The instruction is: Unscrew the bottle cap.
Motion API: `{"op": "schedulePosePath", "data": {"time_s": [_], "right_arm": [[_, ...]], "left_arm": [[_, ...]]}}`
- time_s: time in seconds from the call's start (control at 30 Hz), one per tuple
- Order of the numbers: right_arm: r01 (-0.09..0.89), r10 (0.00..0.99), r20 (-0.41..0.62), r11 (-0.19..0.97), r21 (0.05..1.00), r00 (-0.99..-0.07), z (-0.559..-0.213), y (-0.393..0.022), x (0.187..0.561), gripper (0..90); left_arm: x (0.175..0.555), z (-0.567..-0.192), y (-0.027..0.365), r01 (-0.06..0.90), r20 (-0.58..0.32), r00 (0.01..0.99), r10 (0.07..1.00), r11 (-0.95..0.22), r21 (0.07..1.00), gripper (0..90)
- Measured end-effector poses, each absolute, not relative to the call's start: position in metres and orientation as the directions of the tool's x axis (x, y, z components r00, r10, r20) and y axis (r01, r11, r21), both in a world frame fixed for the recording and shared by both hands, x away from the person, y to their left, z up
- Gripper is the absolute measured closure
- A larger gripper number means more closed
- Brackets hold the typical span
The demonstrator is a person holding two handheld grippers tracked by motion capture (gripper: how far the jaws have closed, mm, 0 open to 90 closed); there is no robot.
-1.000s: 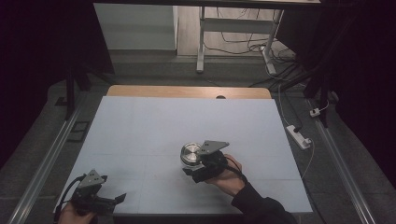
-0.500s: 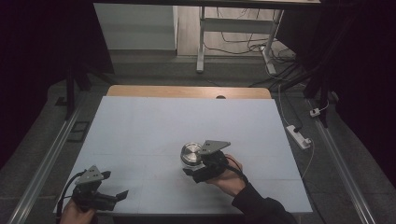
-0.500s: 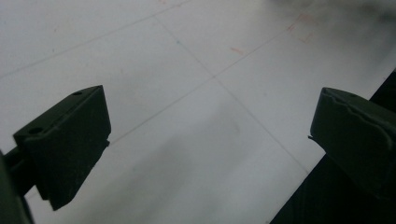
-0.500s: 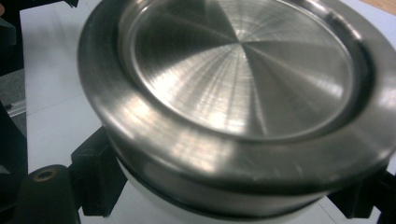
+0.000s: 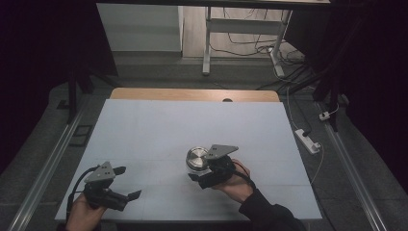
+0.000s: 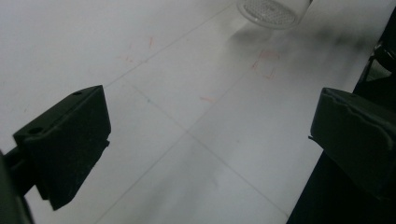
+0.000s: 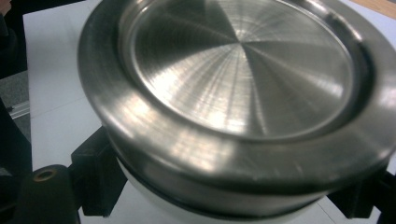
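The right gripper point(image 5: 201, 169) is gripping a jar point(image 5: 197, 161) with a brushed metal lid point(image 7: 243, 65) just right of the middle of the white worktop point(image 5: 159, 125), its black fingers point(image 7: 95, 179) clenched on the pale body just under the lid's rim; the jar's base, seen in the left gripper view, is looking clear and dimpled point(image 6: 273, 10) and appears to be sitting on or very near the worktop. The left gripper point(image 5: 124, 184) is hovering near the front left corner, well apart from the jar, its fingers point(image 6: 70, 140) released and spread wide with nothing between them. The step in hand is probably steadying the jar so the other gripper can work on the lid. Doing it well means keeping the right grip firm and level below the rim, leaving the lid free, and bringing the left fingers in square across the lid's edge so they are not slipping on smooth metal
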State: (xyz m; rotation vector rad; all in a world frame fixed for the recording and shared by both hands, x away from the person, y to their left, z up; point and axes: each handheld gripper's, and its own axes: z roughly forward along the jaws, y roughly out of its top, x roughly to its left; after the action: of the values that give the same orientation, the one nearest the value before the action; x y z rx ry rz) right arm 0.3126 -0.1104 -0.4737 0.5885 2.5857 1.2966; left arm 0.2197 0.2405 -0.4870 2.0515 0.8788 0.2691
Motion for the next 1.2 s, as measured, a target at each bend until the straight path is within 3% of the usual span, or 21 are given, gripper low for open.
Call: {"op": "schedulePosePath", "data": {"time_s": [1.2], "right_arm": [[0.231,0.397,-0.014,0.56,0.795,-0.918,-0.477,-0.104,0.307,14.7]], "left_arm": [[0.284,-0.444,0.166,0.33,-0.039,0.877,0.478,-0.543,0.772,0.0]]}}
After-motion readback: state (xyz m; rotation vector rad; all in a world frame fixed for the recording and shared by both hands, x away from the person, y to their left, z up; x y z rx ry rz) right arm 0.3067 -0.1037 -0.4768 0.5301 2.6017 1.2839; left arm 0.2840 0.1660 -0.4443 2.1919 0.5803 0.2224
